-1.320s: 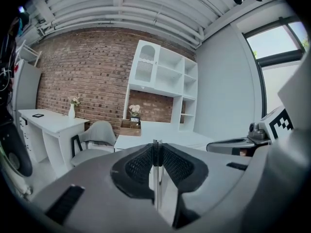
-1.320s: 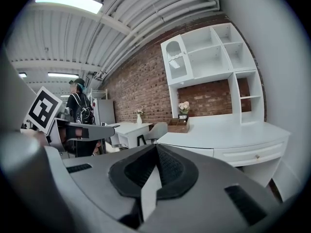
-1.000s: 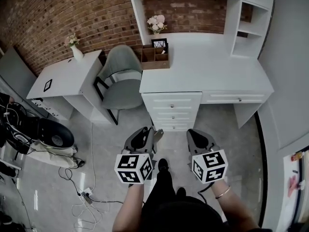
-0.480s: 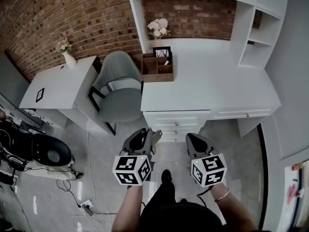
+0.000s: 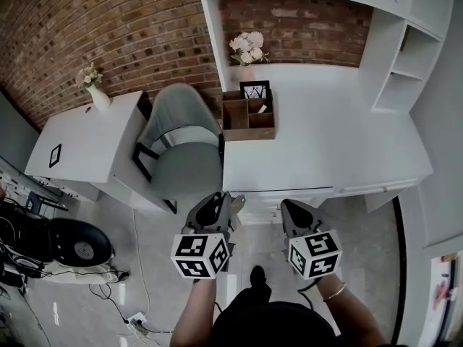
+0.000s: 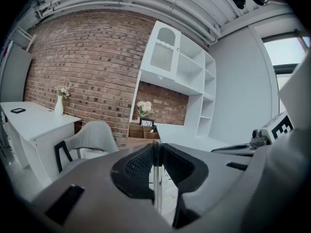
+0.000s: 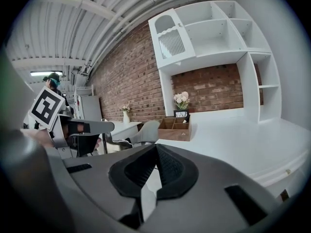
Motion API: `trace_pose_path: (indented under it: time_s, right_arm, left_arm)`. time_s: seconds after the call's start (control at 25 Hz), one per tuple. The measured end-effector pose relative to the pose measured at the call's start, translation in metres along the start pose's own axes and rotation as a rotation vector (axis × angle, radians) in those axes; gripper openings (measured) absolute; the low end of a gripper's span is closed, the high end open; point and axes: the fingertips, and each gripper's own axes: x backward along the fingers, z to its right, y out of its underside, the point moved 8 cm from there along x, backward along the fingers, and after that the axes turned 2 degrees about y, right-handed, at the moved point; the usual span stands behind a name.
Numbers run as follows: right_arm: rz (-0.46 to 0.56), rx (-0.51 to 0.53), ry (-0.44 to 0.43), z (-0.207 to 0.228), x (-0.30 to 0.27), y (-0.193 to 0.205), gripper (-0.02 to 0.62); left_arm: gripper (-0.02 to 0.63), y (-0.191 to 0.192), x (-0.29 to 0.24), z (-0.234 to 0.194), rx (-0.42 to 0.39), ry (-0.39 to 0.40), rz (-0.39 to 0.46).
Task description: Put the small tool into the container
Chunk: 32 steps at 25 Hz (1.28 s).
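Note:
My left gripper [image 5: 219,202] hangs in front of the white desk [image 5: 325,150], shut on a thin silvery small tool [image 6: 156,184] that stands between its pads; the tool's tip [image 5: 237,202] pokes out beside the jaws. To its right, my right gripper [image 5: 294,210] is shut, its jaw tips meeting with nothing between them. The container, a brown wooden organiser box [image 5: 249,118] with several compartments, stands at the desk's back left, well ahead of both grippers. The box also appears in the left gripper view [image 6: 143,130] and the right gripper view [image 7: 177,125].
A grey chair [image 5: 181,150] stands left of the desk, close ahead of my left gripper. A flower bunch [image 5: 247,48] and a small framed picture [image 5: 254,90] sit behind the box. White shelves [image 5: 416,56] rise at the right. A side table with a vase [image 5: 98,96] is far left.
The desk and the box have drawn nearer and lower in the head view as I step forward. Both grippers keep the same pose and grip.

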Motion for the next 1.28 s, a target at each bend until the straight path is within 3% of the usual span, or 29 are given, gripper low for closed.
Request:
trace_pose_path:
  time_s: [0.64,1.28]
  right_arm:
    - [-0.024,-0.029,0.041,0.028,-0.073,-0.021,0.003]
    - [-0.032,-0.034,-0.050,0.094,-0.166,-0.062,0.003]
  left_arm:
    - [0.066,-0.028,-0.080,-0.042,-0.002,0.043,-0.014]
    - [0.066,-0.075,-0.181,-0.057,-0.025,-0.021,0.010]
